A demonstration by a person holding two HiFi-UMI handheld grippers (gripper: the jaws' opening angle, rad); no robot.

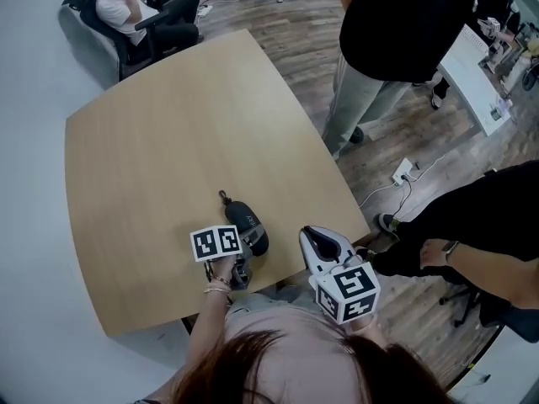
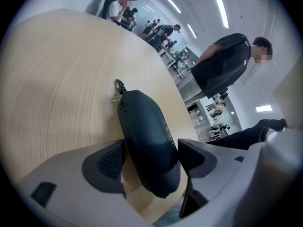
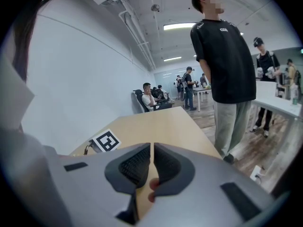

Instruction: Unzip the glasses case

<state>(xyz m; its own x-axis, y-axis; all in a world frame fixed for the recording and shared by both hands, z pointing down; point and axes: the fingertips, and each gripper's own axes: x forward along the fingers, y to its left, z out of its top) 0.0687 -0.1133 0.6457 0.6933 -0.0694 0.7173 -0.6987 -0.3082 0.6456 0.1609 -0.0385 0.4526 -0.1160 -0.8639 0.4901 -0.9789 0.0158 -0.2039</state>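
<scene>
open office here: plank floor (image 1: 286, 23), white desks (image 1: 472, 74), rolling office chair (image 1: 128, 50), strip lights (image 2: 220, 6) overhead.

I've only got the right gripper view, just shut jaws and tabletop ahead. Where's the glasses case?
Observer: The glasses case lies on the table close to its near edge, left of the right gripper and apart from it.
Operator: Is the left gripper on it?
Observer: The left gripper has its jaws wide apart with the case's near end between them. I can't see the pads pressing on it.
Operator: Anything at the other end to pull?
Observer: A small loop sticks out of the case's far end, toward the table's middle.
</scene>
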